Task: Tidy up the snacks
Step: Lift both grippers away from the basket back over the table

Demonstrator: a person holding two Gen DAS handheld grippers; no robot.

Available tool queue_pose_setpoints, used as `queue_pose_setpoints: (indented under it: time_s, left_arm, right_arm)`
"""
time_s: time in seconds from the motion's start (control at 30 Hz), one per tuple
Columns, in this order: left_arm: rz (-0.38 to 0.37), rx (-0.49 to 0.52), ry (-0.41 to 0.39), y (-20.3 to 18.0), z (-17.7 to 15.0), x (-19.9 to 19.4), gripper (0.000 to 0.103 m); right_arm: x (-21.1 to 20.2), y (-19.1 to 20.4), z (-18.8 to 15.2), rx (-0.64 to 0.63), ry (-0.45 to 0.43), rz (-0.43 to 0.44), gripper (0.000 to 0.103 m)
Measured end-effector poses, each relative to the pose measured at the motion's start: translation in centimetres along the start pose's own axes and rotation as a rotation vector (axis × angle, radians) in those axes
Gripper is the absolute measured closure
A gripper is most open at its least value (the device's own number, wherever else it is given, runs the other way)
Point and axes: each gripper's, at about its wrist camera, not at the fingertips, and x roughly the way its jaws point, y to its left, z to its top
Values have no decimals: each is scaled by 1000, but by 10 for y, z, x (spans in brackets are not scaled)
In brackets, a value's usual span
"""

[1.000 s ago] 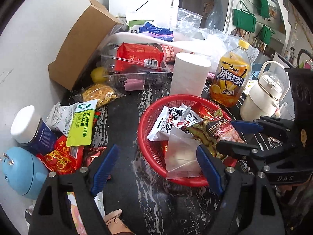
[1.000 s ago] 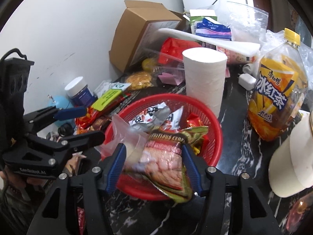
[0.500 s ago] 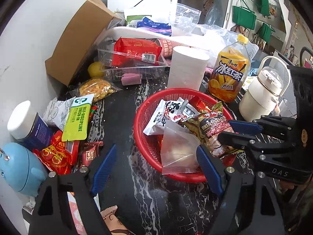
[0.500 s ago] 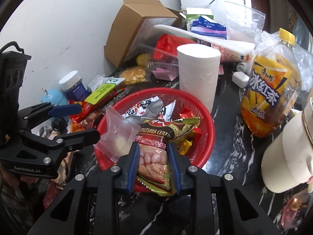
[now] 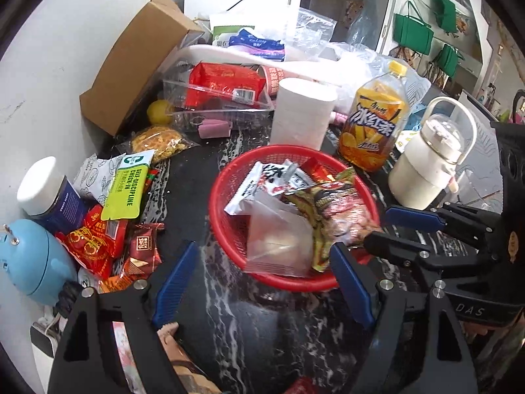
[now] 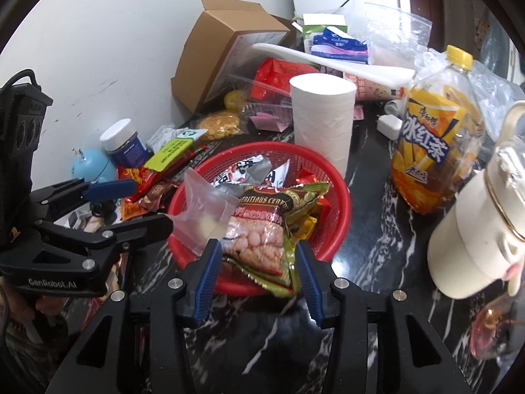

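Roughly halfway: my right gripper [image 6: 257,274], jaws apart, flanks the peanut packet [image 6: 262,229] overhanging the round red plastic basket [image 6: 338,197]; my left gripper [image 5: 262,282] gapes empty, loose wrappers [image 5: 98,239] waiting at nine o'clock.

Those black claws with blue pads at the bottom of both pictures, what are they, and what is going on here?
No robot: a person holds a hand-held gripper in each hand, each with a fisheye camera looking along its fingers. One picture comes from the left hand-held gripper, which is open with nothing between its pads. The other comes from the right hand-held gripper, open around a peanut snack bag that lies over the rim of a red basket of snacks. More snack packets, a paper roll and an iced tea bottle stand on the dark marble counter.
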Motion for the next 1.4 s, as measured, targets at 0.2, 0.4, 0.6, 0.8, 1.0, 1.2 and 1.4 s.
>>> queue_pose_setpoints:
  time_s: [0.2,0.4,0.6,0.8,1.0,1.2,1.4]
  left_arm:
    - [-5,7,-36,-13,0,-25,21]
    - [18,20,-84,-20,-1,-54,21]
    - [40,25,-134,-27,-8,-88,21]
    - [68,33,-187,-33,-23,-128,21]
    - [93,30,-229,-35,-38,-164,21]
    - [114,20,-252,-32,-57,-189,21]
    - [154,-6,-244,-23,-79,-202,21]
  right_arm:
    - [-24,4,-3,4,-35,-19,57]
    - [-55,12,-3,-3,-94,-38,57]
    - [-87,27,-9,-30,-153,-45,56]
    - [-119,46,-19,-55,-214,-35,50]
    - [-152,71,-32,-81,-274,-26,44]
    - [-169,94,-44,-101,-294,-3,34]
    - [-167,115,-59,-128,-272,44,34]
